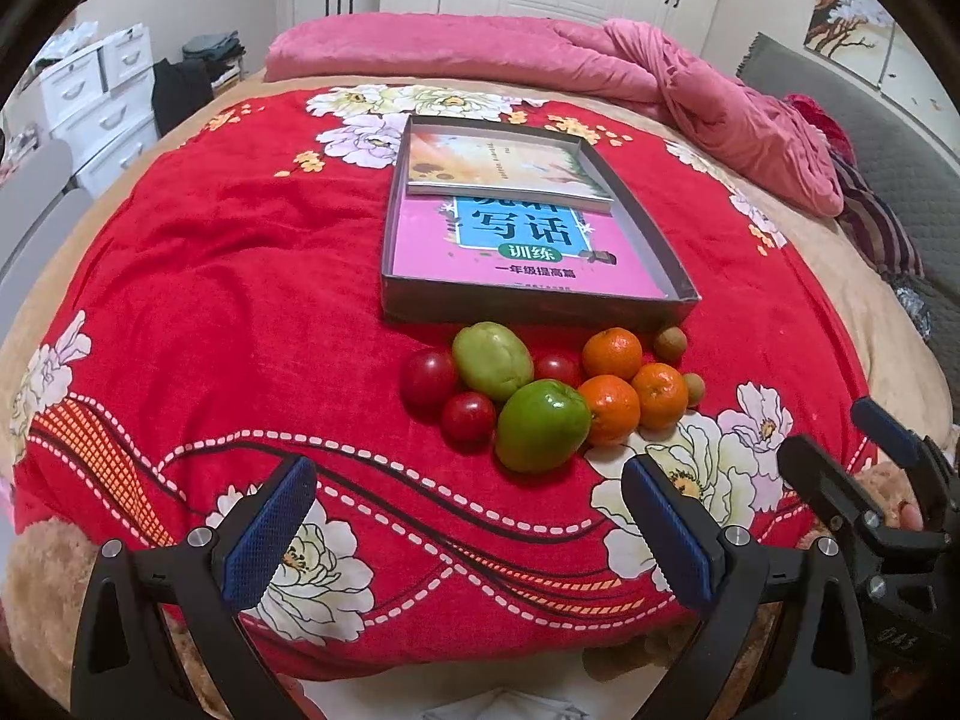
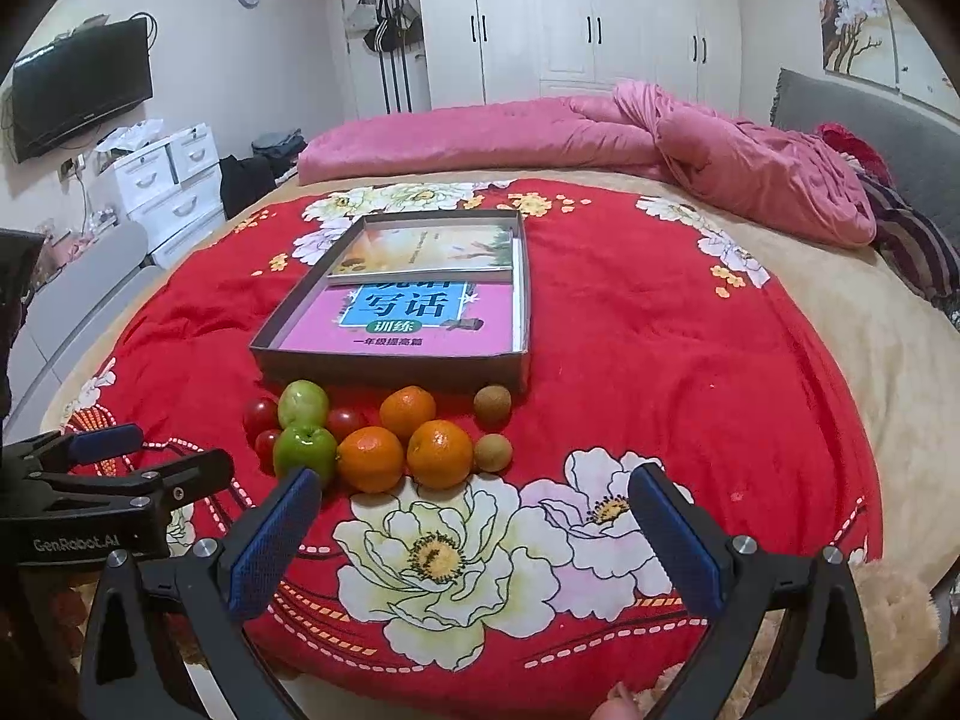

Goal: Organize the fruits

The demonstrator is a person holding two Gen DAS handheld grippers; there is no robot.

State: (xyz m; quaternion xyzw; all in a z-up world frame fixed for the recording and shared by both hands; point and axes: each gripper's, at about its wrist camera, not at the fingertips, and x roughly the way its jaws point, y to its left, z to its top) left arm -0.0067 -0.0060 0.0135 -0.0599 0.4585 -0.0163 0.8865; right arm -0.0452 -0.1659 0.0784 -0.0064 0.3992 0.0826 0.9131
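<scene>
The left claw (image 1: 468,534) and the right claw (image 2: 474,546) both hang wide open and empty over the bed, just short of the fruit. The fruit lies in a tight heap just in front of the box (image 1: 654,228): two green apples (image 1: 542,426), three oranges (image 2: 440,453), small red fruits (image 1: 427,384) and two brown ones (image 2: 492,453). Two books (image 1: 516,234) already fill the box floor. The blanket (image 1: 240,276) is soft, so lifting one fruit may well set its touching neighbours rolling away from the box.
</scene>
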